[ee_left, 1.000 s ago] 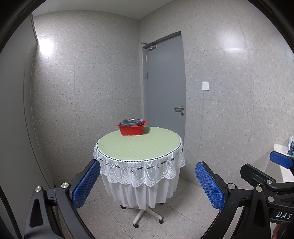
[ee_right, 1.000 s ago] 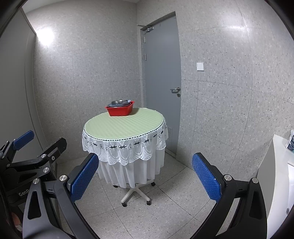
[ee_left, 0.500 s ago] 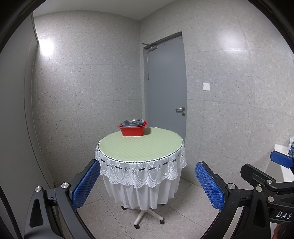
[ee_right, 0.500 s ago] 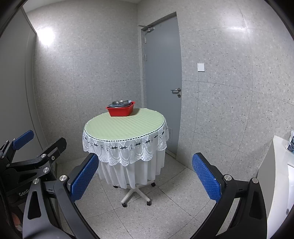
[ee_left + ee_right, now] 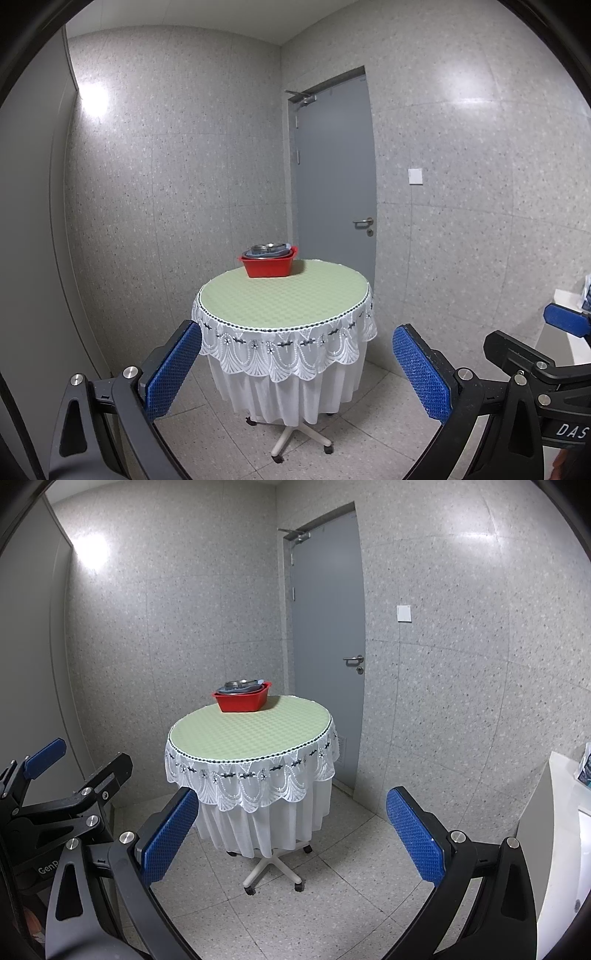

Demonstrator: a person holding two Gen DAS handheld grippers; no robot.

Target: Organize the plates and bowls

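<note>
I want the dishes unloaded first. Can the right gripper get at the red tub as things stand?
Probably not yet. The right gripper is open and nothing blocks it, but the red tub sits at the table's far edge, well beyond it.

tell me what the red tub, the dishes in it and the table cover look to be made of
Red tub: probably plastic, with an even, slightly glossy colour and a moulded rim.
Dishes: likely stainless steel, grey with bright reflections, though too small to be sure.
Table cover: green quilted-looking top and a white lace skirt, so fabric.
</note>
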